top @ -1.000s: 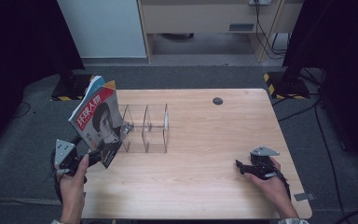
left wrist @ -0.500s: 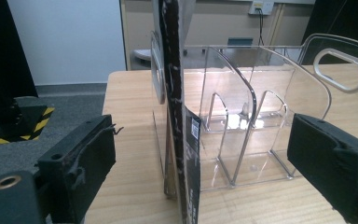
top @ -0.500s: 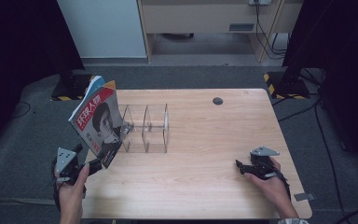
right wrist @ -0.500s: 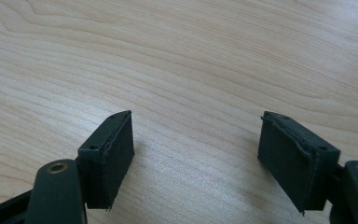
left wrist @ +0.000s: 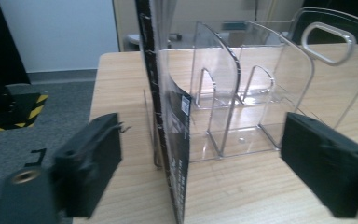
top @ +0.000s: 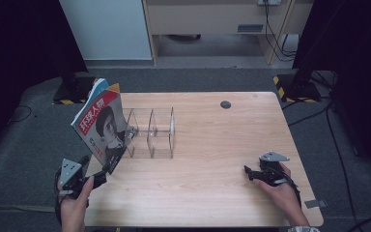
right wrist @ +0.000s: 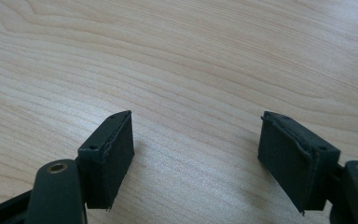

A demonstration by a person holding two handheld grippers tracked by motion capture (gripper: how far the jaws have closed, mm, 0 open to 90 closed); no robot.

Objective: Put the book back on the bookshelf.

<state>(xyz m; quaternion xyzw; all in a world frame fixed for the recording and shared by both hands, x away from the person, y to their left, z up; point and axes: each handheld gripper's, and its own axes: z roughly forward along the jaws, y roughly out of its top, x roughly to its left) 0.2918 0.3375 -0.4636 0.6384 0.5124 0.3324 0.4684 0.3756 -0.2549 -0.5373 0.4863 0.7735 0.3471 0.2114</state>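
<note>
Since a second back, left gripper (top: 107, 170) has drawn back and down toward the near-left corner of the worktop (top: 212, 145); magazine (top: 102, 126) stands where it stood, right gripper (top: 248, 172) has not shifted.

Worktop: pale wood, a small dark round cap (top: 225, 104) near the far edge.

Magazine: standing on edge, tilted, its cover facing the person, at the left end of the clear acrylic rack (top: 152, 133). It leans against the rack's outermost divider or sits in the end slot; cannot tell which. Judged: parked there so the rack holds it upright without a hand.

Rack: upright dividers, an oval cut-out handle in one panel; the other slots look empty.

Left gripper: jaws apart and straddling the magazine's spine edge (left wrist: 165, 135), which runs up between them. Neither pad presses on it, clear gaps both sides. Jaws have just been closing a little with the magazine between them, but it reads as released, not grasped. Judged: letting go and backing off, or re-setting for a fresh hold.

Right gripper: resting low on the near-right worktop, jaws wide, bare wood between them. Idle, kept clear of the work.
</note>
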